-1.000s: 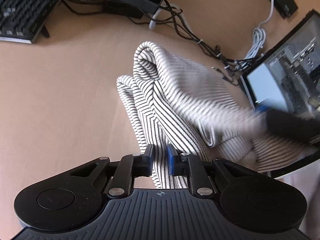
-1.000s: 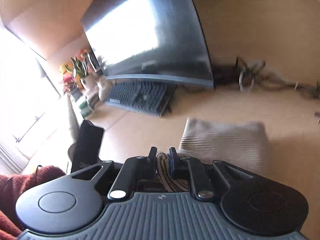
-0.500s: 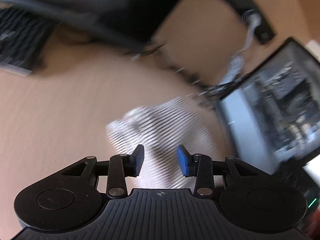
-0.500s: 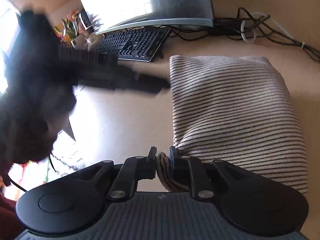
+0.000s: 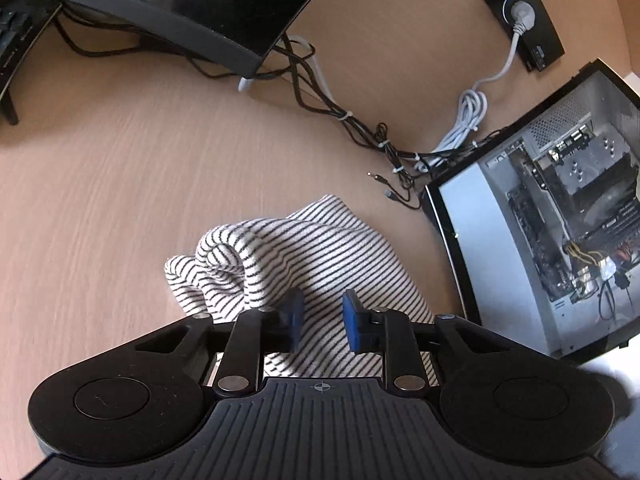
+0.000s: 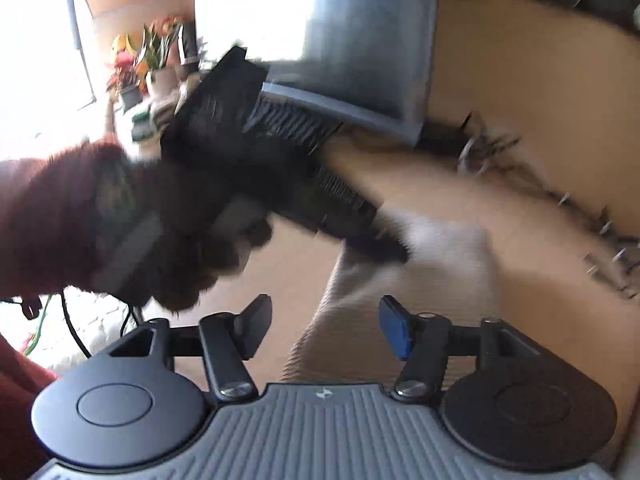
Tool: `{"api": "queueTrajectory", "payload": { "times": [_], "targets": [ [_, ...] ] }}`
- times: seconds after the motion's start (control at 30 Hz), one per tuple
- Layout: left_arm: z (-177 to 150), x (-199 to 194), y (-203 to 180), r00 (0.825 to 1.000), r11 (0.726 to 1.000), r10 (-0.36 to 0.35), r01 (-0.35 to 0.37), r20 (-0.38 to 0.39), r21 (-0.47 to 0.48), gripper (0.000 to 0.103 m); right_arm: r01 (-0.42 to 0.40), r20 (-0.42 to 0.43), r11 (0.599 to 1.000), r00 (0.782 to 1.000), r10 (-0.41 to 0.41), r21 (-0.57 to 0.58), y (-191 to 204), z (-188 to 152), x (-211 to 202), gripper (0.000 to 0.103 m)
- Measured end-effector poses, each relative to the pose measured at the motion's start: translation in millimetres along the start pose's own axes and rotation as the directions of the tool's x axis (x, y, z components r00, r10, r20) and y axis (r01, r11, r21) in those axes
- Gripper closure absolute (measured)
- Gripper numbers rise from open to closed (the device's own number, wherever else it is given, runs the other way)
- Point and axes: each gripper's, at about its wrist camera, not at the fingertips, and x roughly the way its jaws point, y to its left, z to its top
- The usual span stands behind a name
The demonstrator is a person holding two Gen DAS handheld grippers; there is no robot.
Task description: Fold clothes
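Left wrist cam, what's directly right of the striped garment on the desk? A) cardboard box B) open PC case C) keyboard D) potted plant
B: the striped garment lies on the desk with the open PC case, its innards exposed, just to its right.

Each wrist camera sits close behind its hand-held gripper, angled down at the desk [image 5: 120, 184]; both share the striped garment [image 5: 320, 248] at 12 o'clock.

Soft striped knit cloth [image 5: 320, 240] lies on a matt wood-grain desk [image 5: 120, 180].
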Motion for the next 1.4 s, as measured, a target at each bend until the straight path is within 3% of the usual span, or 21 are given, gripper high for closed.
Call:
{"api": "queueTrajectory", "payload": {
  "times": [0.1, 0.23, 0.37, 0.5, 0.6, 0.63, 0.7, 0.73, 0.77, 0.9, 1.0, 1.07, 1.17, 1.23, 1.4],
  "targets": [
    [1.5, 1.9, 2.7, 1.000, 1.000, -0.009, 0.009, -0.002, -0.010, 0.080, 0.107, 0.016, 0.994, 0.994, -0.107, -0.025, -5.1, 1.8, 3.7, 0.026],
    [0.9, -1.9, 7.2, 1.000, 1.000, -0.014, 0.014, -0.012, -0.003, 0.082, 0.192, -0.107, 0.977, 0.974, -0.202, -0.091, 6.8, -22.4, 50.8, 0.025],
    [-0.2, -2.3, 11.5, 1.000, 1.000, -0.022, 0.022, -0.015, -0.004, 0.082, 0.271, -0.084, 0.950, 0.955, -0.286, -0.156, 27.1, -37.9, 60.4, 0.021],
    [-1.4, -1.9, 15.8, 0.999, 0.999, -0.039, 0.039, -0.009, -0.016, 0.083, 0.269, -0.119, 0.948, 0.949, -0.290, -0.169, 32.7, -29.4, 56.1, 0.021],
    [-3.1, -1.5, 16.2, 0.999, 0.999, -0.040, 0.040, 0.001, -0.022, 0.083, 0.195, -0.180, 0.974, 0.960, -0.214, -0.117, 31.7, -29.2, 57.4, 0.013],
    [-3.9, -1.0, 14.9, 0.999, 0.999, -0.033, 0.033, 0.006, -0.028, 0.084, 0.191, -0.195, 0.970, 0.956, -0.219, -0.151, 35.1, -36.5, 63.6, 0.011],
    [-5.9, -1.1, 9.8, 1.000, 1.000, -0.006, 0.006, 0.018, -0.028, 0.084, 0.223, -0.149, 0.919, 0.947, -0.283, -0.326, 54.6, -56.1, 72.4, 0.001],
    [-6.9, -1.7, 6.6, 1.000, 1.000, 0.013, -0.012, 0.024, -0.025, 0.084, 0.222, -0.132, 0.898, 0.948, -0.291, -0.380, 60.9, -62.0, 73.3, 0.001],
    [-7.7, -2.3, 3.6, 0.999, 0.999, 0.027, -0.027, 0.026, -0.020, 0.084, 0.188, -0.133, 0.908, 0.958, -0.254, -0.375, 60.6, -60.0, 67.0, 0.004],
    [-10.5, -2.1, -3.7, 0.997, 0.998, 0.065, -0.064, 0.045, -0.008, 0.084, 0.064, -0.088, 0.986, 0.993, -0.078, -0.155, 17.4, -32.2, 18.2, 0.007],
    [-14.3, -2.9, -4.4, 0.995, 0.997, 0.074, -0.073, 0.064, -0.023, 0.084, 0.019, -0.067, 0.999, 0.998, -0.016, 0.039, -27.6, -22.2, -5.5, 0.002],
    [-15.5, -3.3, -4.6, 0.994, 0.997, 0.078, -0.076, 0.071, -0.030, 0.084, -0.004, -0.054, 0.987, 0.998, 0.013, 0.163, -56.1, -17.5, -16.7, 0.001],
    [-16.5, -3.8, -5.1, 0.994, 0.996, 0.083, -0.080, 0.077, -0.035, 0.084, 0.034, -0.084, 0.952, 0.996, -0.008, 0.306, -87.7, -25.7, 1.5, 0.000],
    [-17.2, -4.1, -5.4, 0.993, 0.996, 0.086, -0.083, 0.081, -0.038, 0.084, 0.014, -0.108, 0.918, 0.994, 0.031, 0.396, -101.7, -30.6, 20.1, 0.000],
    [-19.2, -6.3, -5.2, 0.992, 0.995, 0.094, -0.091, 0.086, -0.037, 0.084, -0.042, -0.155, 0.887, 0.980, 0.126, 0.460, -115.7, -37.4, 67.5, 0.000]
  ]
}}
